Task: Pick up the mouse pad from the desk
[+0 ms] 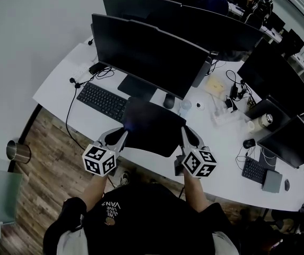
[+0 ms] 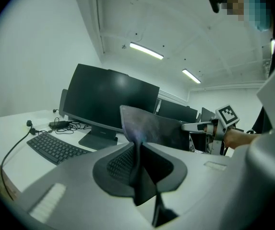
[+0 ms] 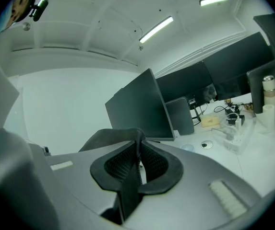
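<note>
A dark, floppy mouse pad [image 1: 150,126] hangs in the air above the white desk [image 1: 88,116], stretched between both grippers. My left gripper [image 1: 124,134] is shut on the pad's left edge and my right gripper [image 1: 183,134] is shut on its right edge. In the left gripper view the mouse pad [image 2: 149,127] rises from between the jaws [image 2: 138,150], with the other gripper [image 2: 213,125] holding its far side. In the right gripper view the thin mouse pad [image 3: 111,140] is pinched between the dark ribbed pads [image 3: 123,163].
A black keyboard [image 1: 102,101] lies left of the pad. A large monitor [image 1: 146,52] stands behind it, with a mouse [image 1: 168,101] by its stand. More monitors, cables, a second keyboard [image 1: 254,170] and a cup [image 1: 267,119] crowd the right. A metal bin [image 1: 18,151] stands on the wood floor.
</note>
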Motion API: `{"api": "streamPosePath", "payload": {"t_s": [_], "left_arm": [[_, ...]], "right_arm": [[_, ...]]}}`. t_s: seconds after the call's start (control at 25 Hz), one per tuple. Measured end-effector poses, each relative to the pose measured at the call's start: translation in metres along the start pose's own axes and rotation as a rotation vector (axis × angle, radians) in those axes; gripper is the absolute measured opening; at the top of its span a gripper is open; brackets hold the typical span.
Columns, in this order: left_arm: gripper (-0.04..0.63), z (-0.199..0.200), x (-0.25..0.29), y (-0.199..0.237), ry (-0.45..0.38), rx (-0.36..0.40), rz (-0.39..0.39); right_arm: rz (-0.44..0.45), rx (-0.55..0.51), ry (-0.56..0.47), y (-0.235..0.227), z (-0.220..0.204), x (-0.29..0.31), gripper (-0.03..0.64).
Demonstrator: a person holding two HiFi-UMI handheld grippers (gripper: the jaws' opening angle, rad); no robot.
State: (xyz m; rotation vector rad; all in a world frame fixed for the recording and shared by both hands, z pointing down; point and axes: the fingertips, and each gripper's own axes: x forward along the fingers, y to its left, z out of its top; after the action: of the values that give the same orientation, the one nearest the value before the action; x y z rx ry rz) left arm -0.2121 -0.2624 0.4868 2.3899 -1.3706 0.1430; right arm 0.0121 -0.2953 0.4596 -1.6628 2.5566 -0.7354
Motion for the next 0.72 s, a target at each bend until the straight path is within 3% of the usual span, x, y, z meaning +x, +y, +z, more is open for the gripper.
{"api": "streamPosePath", "payload": {"t_s": [0.72], "left_arm": [[0.049, 0.004, -0.012, 0.016, -0.006, 0.007, 0.001]], "right_arm": [[0.0, -0.016, -0.002, 0.021, -0.003, 0.005, 0.04]]}}
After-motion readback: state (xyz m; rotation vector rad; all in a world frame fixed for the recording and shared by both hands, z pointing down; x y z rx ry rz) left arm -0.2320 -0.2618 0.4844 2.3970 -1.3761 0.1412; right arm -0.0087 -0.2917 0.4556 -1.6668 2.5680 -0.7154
